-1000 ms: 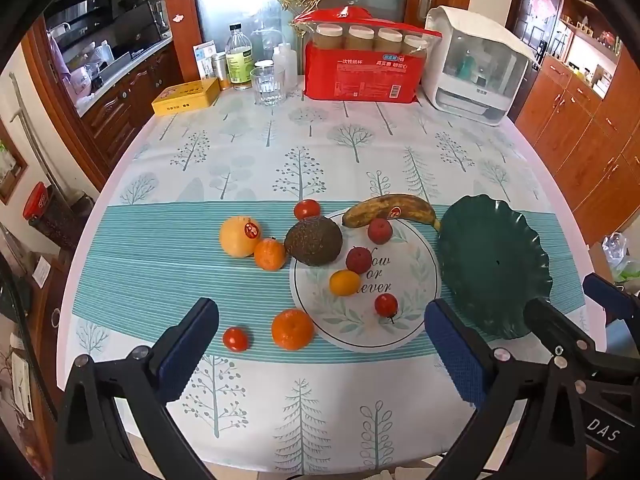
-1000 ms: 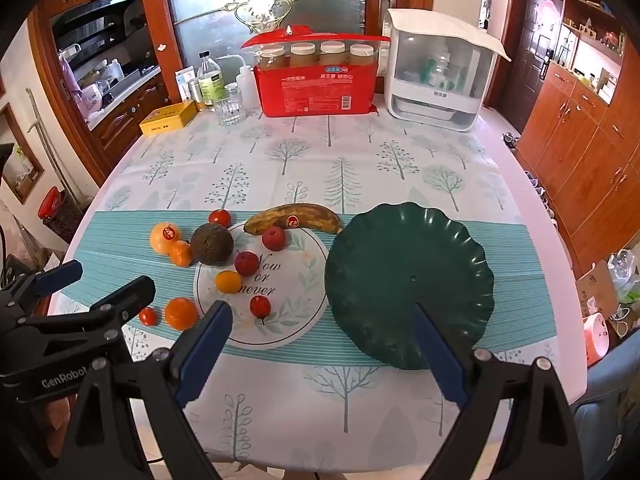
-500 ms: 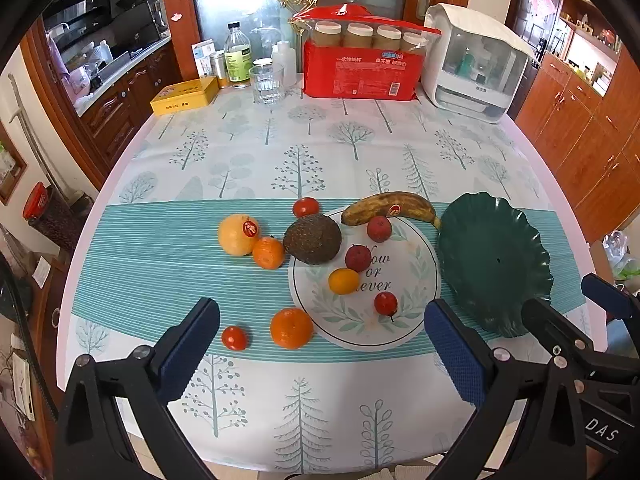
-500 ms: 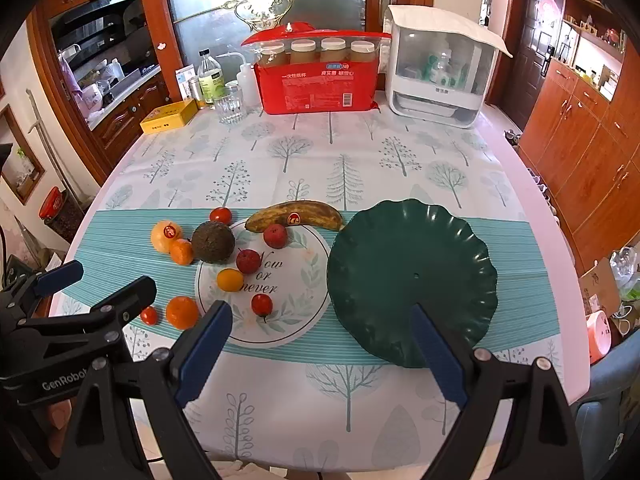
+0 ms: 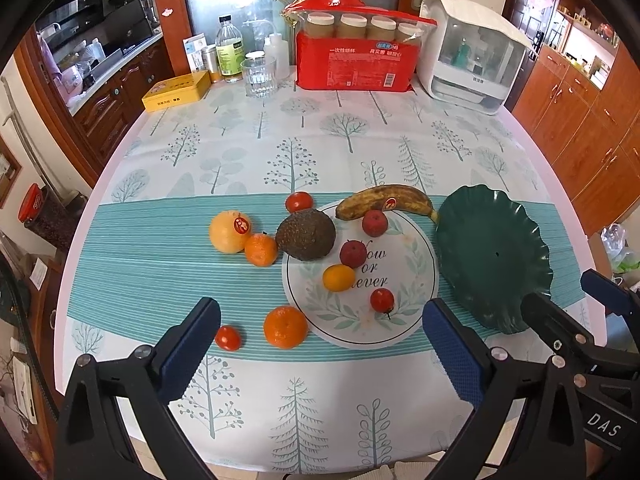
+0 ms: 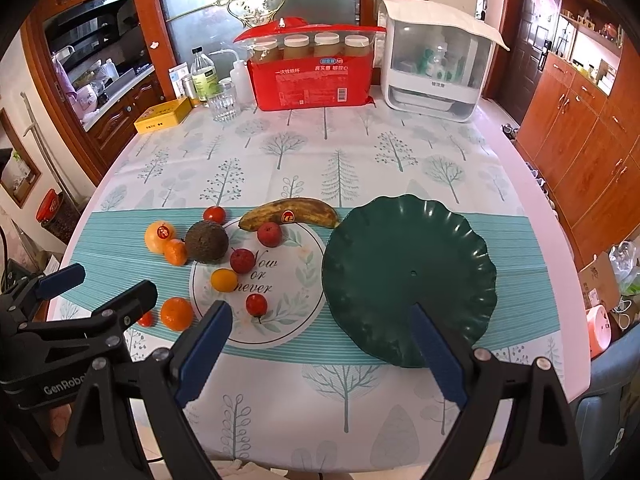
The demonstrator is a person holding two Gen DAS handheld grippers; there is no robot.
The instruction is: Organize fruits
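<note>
Nearest the cameras, the left gripper (image 5: 320, 336) is held above the near edge of the table (image 5: 280, 412) with its blue-padded fingers (image 5: 188, 344) spread wide and nothing between them. The right gripper (image 6: 320, 344) is held likewise, its fingers (image 6: 436, 352) released and parted over the near rim of the green plate (image 6: 408, 276), which lies empty on the right of the teal band of the tablecloth.

Just beyond the left gripper, a small tomato (image 5: 228, 337) and an orange (image 5: 285, 327) are seen side by side on the cloth, beside the near-left edge of the printed round mat (image 5: 404, 308). On the mat a small red fruit (image 5: 382, 300), a yellow-orange fruit (image 5: 339, 277) and two dark red fruits (image 5: 353, 253) (image 5: 375, 223) are scattered. An avocado (image 5: 305, 234) is set across the mat's left edge, with a tangerine (image 5: 261, 249) touching a pale round fruit with a sticker (image 5: 230, 231) to its left. Behind the avocado a tomato (image 5: 299, 201) is placed, and a spotted banana (image 5: 384, 205) is laid across the mat's far edge, its tip near the green plate.

At the far end of the table a yellow tin (image 5: 176, 91), a glass (image 5: 259, 76), bottles (image 5: 229, 48), a red package of cups (image 5: 356, 60) and a white appliance (image 5: 472, 56) are lined up.
</note>
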